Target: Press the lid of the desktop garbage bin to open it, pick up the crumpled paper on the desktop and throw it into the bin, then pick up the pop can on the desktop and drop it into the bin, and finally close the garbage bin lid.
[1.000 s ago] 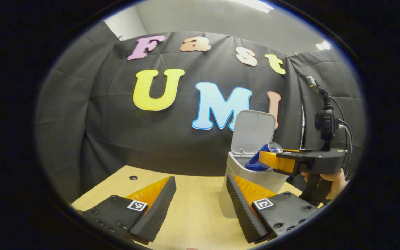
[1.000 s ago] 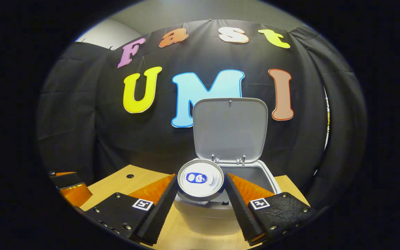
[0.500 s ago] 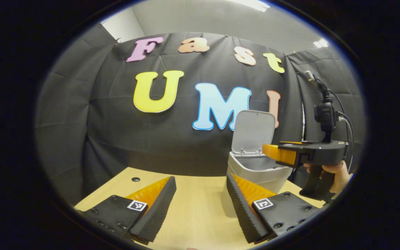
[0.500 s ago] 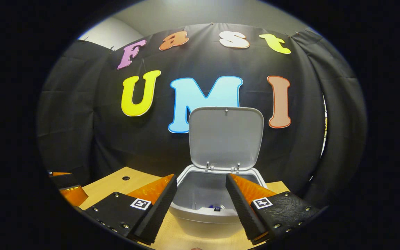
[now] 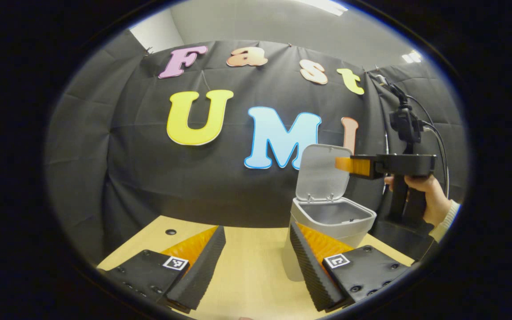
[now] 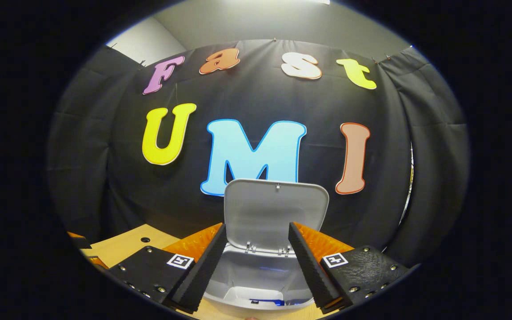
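Observation:
The grey desktop bin stands on the wooden table, its lid flipped upright at the back. In the right gripper view I look down into the bin past the raised lid; a blue bit of the pop can shows low inside it. My right gripper hovers above the bin's mouth, open and holding nothing. From the left gripper view, the right gripper is level with the lid's upper half, held by a hand. My left gripper is open over the table, left of the bin.
The light wooden table has a small round hole near its far left. The black cloth wall hangs close behind the bin. A cable runs from the right gripper's camera mount.
One second ago the right gripper held the pop can over the bin. It opened, the can dropped inside, and the gripper has since risen. The left gripper has barely moved.

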A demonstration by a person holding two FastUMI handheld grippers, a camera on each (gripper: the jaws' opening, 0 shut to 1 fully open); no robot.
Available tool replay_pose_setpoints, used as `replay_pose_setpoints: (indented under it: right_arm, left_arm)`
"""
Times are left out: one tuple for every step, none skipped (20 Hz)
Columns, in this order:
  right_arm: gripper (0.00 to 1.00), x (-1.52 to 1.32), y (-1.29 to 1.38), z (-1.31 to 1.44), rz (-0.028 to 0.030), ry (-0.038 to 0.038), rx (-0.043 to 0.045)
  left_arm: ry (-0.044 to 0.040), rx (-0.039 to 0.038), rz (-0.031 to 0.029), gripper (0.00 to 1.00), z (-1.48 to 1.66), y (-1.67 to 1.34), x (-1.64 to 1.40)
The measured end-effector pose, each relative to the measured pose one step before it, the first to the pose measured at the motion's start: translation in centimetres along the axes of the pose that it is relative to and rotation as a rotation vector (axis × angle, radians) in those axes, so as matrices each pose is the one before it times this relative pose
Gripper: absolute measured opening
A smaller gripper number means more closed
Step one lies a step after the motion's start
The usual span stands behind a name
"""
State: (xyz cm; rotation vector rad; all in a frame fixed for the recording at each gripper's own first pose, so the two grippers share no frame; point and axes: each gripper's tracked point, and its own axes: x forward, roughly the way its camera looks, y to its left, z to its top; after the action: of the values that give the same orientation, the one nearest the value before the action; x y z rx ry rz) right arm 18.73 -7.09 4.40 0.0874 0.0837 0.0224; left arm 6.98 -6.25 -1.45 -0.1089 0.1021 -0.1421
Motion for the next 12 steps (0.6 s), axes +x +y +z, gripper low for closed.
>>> replay_pose_setpoints:
  right_arm:
    - [0.90,0.530,-0.284,0.606,-0.00747,0.00018,0.00174]
    - [0.90,0.606,-0.137,0.701,-0.00677,-0.00336,0.00395]
    - [0.90,0.544,-0.244,0.802,-0.00629,-0.00661,0.00633]
    - [0.90,0.625,-0.173,0.765,-0.00372,-0.01045,0.00089]
    - [0.90,0.672,-0.359,0.621,-0.01122,-0.00714,-0.00570]
    - [0.90,0.598,-0.297,0.555,-0.00837,-0.00640,-0.00772]
    - [0.90,0.677,-0.273,0.561,-0.01051,-0.00640,-0.00648]
    - [0.90,0.567,-0.224,0.460,-0.00749,-0.00556,-0.00653]
    - [0.90,0.572,-0.101,0.413,-0.00653,-0.00233,-0.00212]
    - [0.90,0.558,0.017,0.254,-0.00203,0.00243,-0.00121]
    - [0.90,0.535,0.114,0.350,-0.00051,-0.00012,-0.00319]
    - [0.90,0.568,0.028,0.226,-0.00280,0.00188,-0.00356]
  left_arm:
    - [0.00089,0.00027,-0.00160,0.95,0.115,0.152,0.154]
    - [0.00256,-0.00171,-0.00230,0.95,0.003,0.047,0.138]
    - [0.00001,-0.00217,-0.00361,0.95,0.068,0.087,0.038]
    - [-0.00271,-0.00076,-0.00243,0.96,0.068,-0.020,0.023]
    - [-0.00252,0.00079,-0.00046,0.96,0.039,0.158,0.034]
    - [0.00031,-0.00054,-0.00008,0.96,-0.036,0.208,0.027]
    - [-0.00009,-0.00166,-0.00080,0.96,-0.057,0.171,0.009]
    - [-0.00125,-0.00402,-0.00170,0.96,0.013,0.167,0.024]
    - [0.00085,-0.00368,-0.00064,0.95,-0.082,0.200,0.033]
    - [0.00197,-0.00199,0.00210,0.96,-0.117,0.298,0.138]
    - [0.00045,-0.00182,0.00341,0.96,-0.035,0.338,0.027]
    - [-0.00142,-0.00389,0.00173,0.96,-0.060,0.310,0.192]
